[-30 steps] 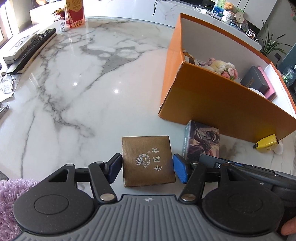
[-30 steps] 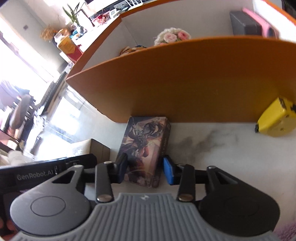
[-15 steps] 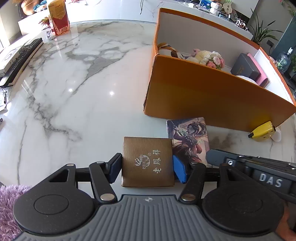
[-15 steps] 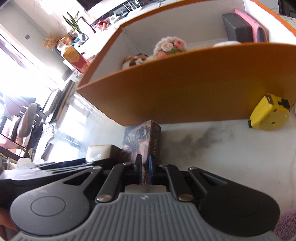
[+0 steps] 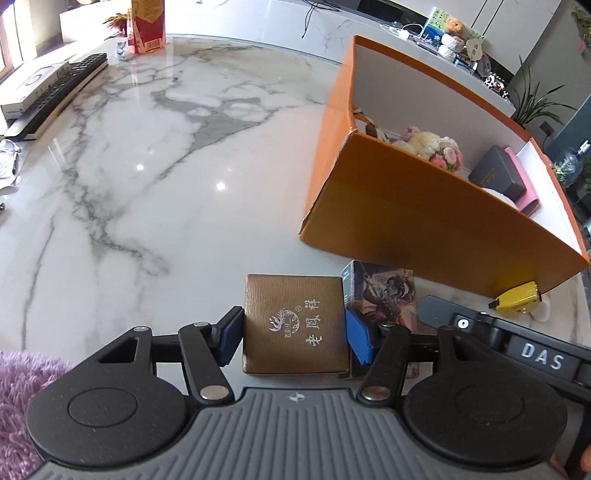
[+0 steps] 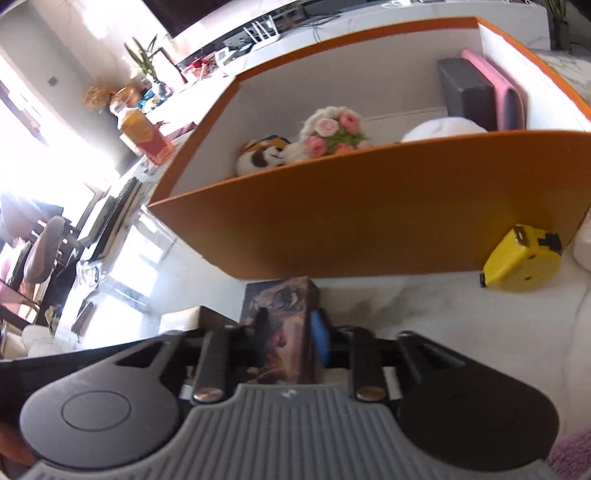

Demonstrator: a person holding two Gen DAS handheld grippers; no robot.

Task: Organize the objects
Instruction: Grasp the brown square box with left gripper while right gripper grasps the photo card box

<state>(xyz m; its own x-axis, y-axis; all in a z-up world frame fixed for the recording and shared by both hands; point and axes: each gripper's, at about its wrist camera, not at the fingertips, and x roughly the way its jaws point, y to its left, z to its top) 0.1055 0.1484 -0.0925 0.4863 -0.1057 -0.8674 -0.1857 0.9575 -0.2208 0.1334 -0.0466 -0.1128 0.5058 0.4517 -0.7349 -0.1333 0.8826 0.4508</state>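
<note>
My left gripper is shut on a square brown gift box with silver characters, low over the marble table. My right gripper is shut on an illustrated card box, held on edge and lifted; it also shows in the left wrist view just right of the brown box. The open orange box stands ahead to the right and holds a flower plush, a dark case and a pink item. A yellow tape measure lies against its front wall.
A marble table stretches left and ahead. A remote and a white box lie at the far left edge. A red carton stands at the back. Purple fluffy fabric is at the lower left.
The right gripper closed on the card box, tipped it onto its edge and raised it. The left gripper closed on the brown box and both views rose slightly.
</note>
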